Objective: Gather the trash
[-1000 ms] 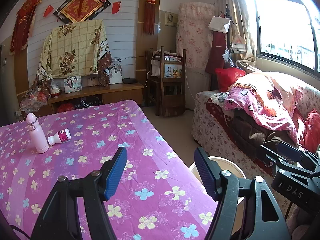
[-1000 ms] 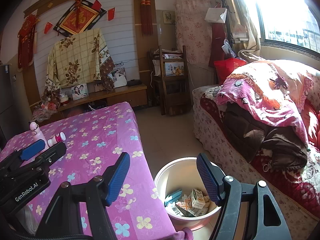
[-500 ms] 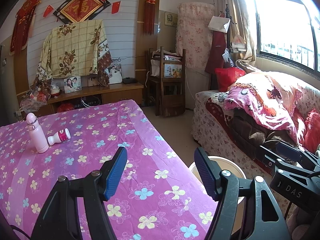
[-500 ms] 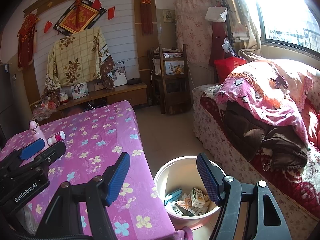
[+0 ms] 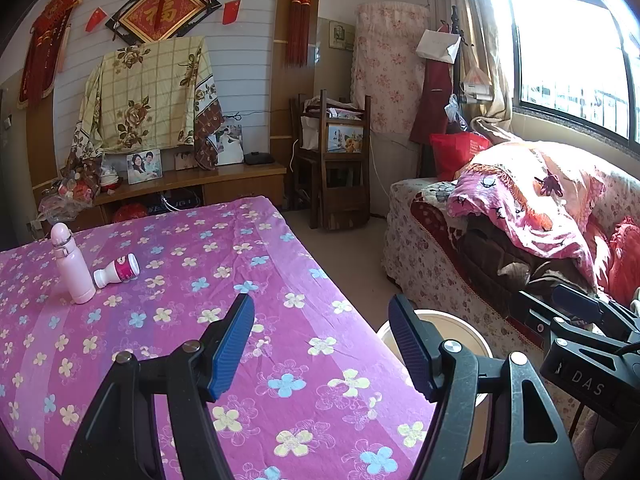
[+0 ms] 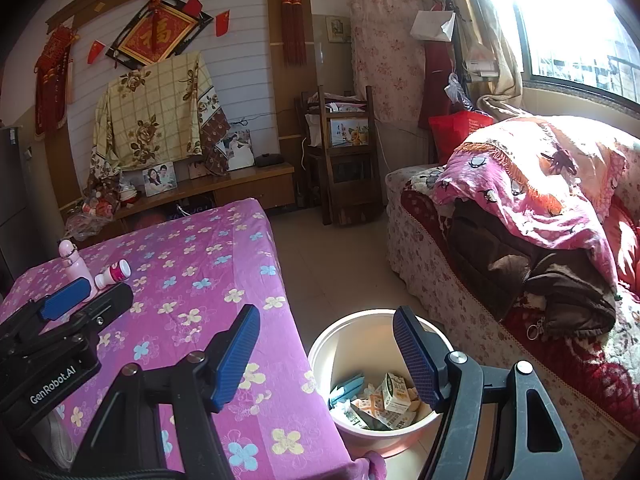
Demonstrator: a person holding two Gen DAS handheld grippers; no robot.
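A flowered purple table [image 5: 280,320] bears a pink flask [image 5: 72,268] and a toppled small bottle [image 5: 117,270].

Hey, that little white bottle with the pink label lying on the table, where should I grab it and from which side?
Grip the small bottle across its labelled body, coming down from above. It lies on its side, so the round body fits between the fingers. The upright pink flask stands close on its left, so approach from the right with the left gripper.
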